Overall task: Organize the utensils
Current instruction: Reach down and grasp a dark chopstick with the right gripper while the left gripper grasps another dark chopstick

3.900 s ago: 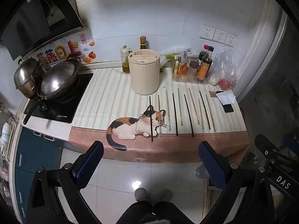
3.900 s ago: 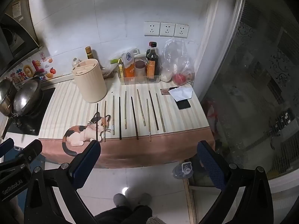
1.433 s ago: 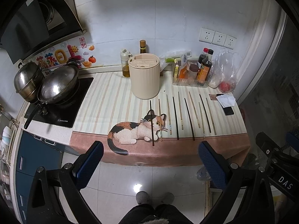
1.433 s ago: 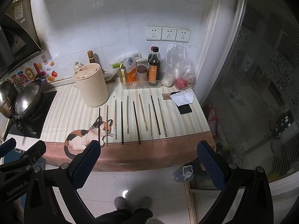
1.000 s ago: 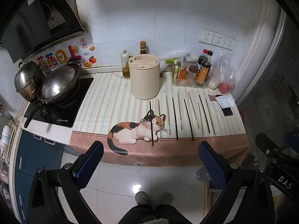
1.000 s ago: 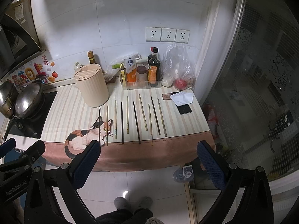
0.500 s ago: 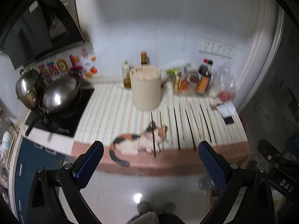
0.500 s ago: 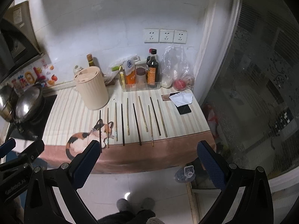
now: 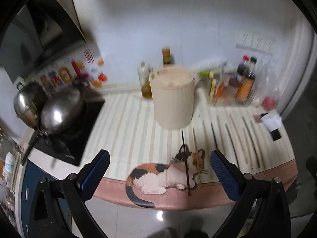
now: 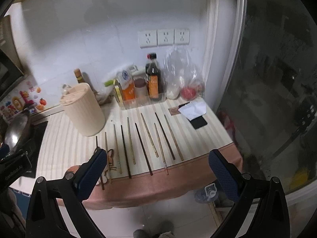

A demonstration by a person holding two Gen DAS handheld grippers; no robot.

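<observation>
So basically nothing is sorted yet, as far as I can tell. All the chopsticks (image 10: pixel 142 148) lie side by side in a loose row on the striped mat with the cat print (image 9: pixel 168 172), near the front edge of the desk (image 10: pixel 65 144). I count roughly ten in the right wrist view, a mix of dark and pale ones, none touching the cream holder (image 10: pixel 84 109). That holder stands upright just behind the leftmost sticks, with a slotted lid on top, and I can't see anything poking out of it. My guess is every stick has to go in there, so the whole job is left.

The left tool (image 9: pixel 158 170) is spread wide with nothing between its blue pads, hovering out in front of the desk edge over the cat. The right tool (image 10: pixel 156 168) is wide apart and empty too, though its jaws have just been closing a little, and no stick is between them.

Writing-wise: the left tool's body shows at the left edge of the right view, with blurred white lettering I can't make out. The bottles (image 10: pixel 153 79) at the back have labels, too small to read. The wall stickers (image 9: pixel 65 75) by the stove are blurred.
</observation>
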